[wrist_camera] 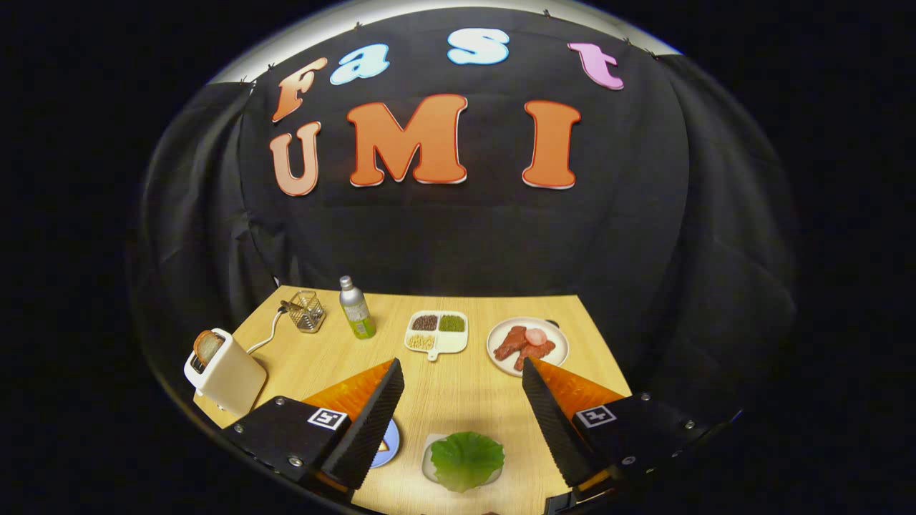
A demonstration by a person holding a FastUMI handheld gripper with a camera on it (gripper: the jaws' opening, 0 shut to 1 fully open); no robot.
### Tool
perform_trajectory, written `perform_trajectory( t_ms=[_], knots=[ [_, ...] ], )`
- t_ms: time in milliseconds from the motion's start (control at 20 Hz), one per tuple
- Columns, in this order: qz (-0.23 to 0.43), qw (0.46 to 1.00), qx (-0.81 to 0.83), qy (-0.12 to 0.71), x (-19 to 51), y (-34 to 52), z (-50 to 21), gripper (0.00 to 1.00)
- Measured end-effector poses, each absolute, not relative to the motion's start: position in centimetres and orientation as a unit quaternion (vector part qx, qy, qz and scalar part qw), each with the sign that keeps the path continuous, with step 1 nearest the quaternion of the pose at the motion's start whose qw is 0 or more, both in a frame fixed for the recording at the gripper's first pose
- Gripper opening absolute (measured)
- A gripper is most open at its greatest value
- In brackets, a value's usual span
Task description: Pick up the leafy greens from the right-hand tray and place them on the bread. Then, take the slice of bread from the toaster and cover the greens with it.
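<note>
1. Gripper (464, 390) above a wooden table (444, 386), fingers spread wide apart, nothing between the pads, nothing gripped.
2. Left finger (368, 422) and right finger (554, 422) both dark and ribbed, orange behind, angled toward each other at the tips.
3. Leafy greens (466, 460) low between the two fingers, near their bases, flat on a small white tray (428, 461); not touched by either finger.
4. Blue plate (387, 443) just beside the left finger, mostly hidden behind it; contents hard to make out, bread there not confirmable.
5. Toaster (223, 372), cream-coloured, off beyond the left finger at the table's near left edge; slice of bread (208, 346) upright in its slot, top half sticking out.
6. White cord (268, 332) running from the toaster toward the back of the table.
7. Clear glass holder (308, 311) at the back left, something dark inside.
8. Metal bottle (356, 307) with green label just beside the holder, upright.
9. White divided dish (437, 332) ahead of the fingers, middle of table: dark, green and pale grains in separate compartments.
10. Round white plate (501, 354) just beyond the right fingertip, with reddish meat slices (522, 345) and a pink round piece (535, 335) on top.
</note>
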State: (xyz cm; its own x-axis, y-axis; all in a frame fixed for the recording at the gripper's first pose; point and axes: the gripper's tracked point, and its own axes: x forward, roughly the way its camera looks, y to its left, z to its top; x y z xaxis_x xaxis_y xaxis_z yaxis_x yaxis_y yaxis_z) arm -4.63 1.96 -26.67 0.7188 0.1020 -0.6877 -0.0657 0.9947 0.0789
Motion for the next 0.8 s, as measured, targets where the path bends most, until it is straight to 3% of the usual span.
perform_trajectory(
  t_ms=[600,800],
  knots=[
    [0.042,0.800,0.055,0.596,-13.2,2.5,-42.3,0.97],
    [0.048,0.743,0.077,0.664,-16.2,3.6,-46.4,0.89]
  ],
)
